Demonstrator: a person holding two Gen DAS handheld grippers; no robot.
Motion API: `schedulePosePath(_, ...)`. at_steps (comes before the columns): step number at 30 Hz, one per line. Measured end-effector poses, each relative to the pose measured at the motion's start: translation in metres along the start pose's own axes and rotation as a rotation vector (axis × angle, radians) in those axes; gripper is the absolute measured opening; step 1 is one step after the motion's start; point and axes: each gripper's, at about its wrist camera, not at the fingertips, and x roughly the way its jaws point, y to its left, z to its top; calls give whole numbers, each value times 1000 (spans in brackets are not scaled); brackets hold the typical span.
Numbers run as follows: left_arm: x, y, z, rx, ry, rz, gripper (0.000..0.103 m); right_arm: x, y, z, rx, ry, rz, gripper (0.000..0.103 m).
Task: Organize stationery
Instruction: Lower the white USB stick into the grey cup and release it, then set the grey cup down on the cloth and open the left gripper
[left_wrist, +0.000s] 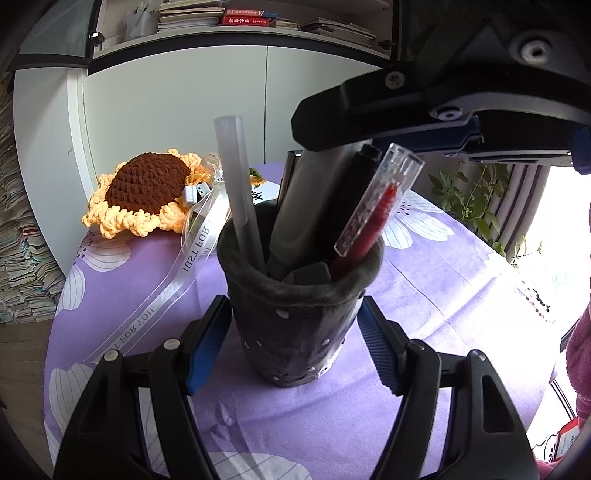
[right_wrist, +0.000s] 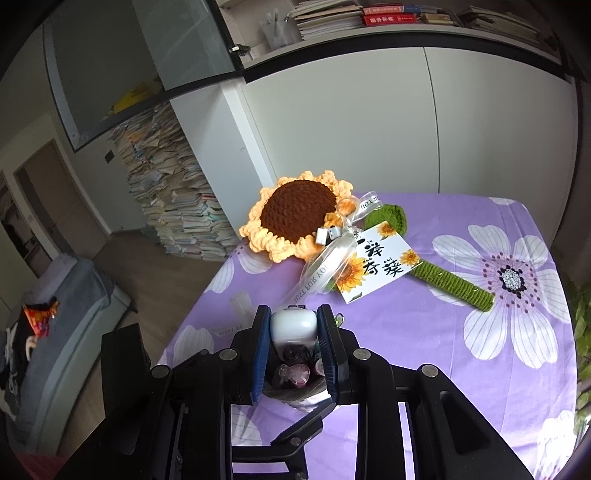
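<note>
a purple flowered cloth (left_wrist: 461, 280) covers the table, with white cabinets and a shelf of books behind.

left wrist view: the left claw (left_wrist: 291, 347) is closed on a dark plush holder (left_wrist: 295, 317), its blue pads against both sides, keeping it upright near the middle of the table. inside stand a frosted pen (left_wrist: 236, 184), a red pen (left_wrist: 373, 210) in a clear barrel and some dark items. the right claw (left_wrist: 388, 110) hangs over the rim.

right wrist view: the right claw (right_wrist: 293, 343) is narrowly closed on a white, rounded item (right_wrist: 293, 325), directly above the holder's mouth. beyond lie a crochet sunflower (right_wrist: 295, 216) and a card (right_wrist: 376, 262).

the step looks like insertion: next, lower the white item into the free gap between the pens, then release while the left claw steadies the soft holder.
</note>
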Motion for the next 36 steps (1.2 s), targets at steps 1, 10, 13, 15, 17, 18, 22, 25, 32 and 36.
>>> schedulePosePath(1, -1, 0, 0, -2, -3, 1, 70, -1, -1, 0, 2, 2, 3, 27)
schedulePosePath(10, -4, 1, 1, -9, -21, 0, 70, -36, -12, -6, 47, -91, 56, 43)
schedulePosePath(13, -3, -1, 1, 0, -25, 19, 76, -51, -20, -19, 44, -135, 15, 46)
schedulePosePath(15, -2, 0, 2, -2, -26, 38, 81, -55, -27, -29, 48, -129, 7, 47)
schedulePosePath(17, -2, 1, 4, -7, -30, 50, 83, -55, -38, -39, 69, -113, -9, 50)
schedulePosePath(18, -1, 1, 5, -6, -30, 56, 83, -54, -45, -44, 85, -101, -24, 52)
schedulePosePath(22, 0, -5, 8, 2, -28, 105, 83, -46, -69, -61, 137, -59, -131, 53)
schedulePosePath(25, -3, -11, 12, 12, -32, 130, 82, -43, -80, -70, 145, -36, -176, 53)
schedulePosePath(32, 1, -20, 25, 4, -28, 226, 80, -43, -98, -83, 168, -4, -129, 53)
schedulePosePath(36, 3, -19, 29, -48, -19, 236, 70, -50, -109, -88, 183, -9, -105, 53)
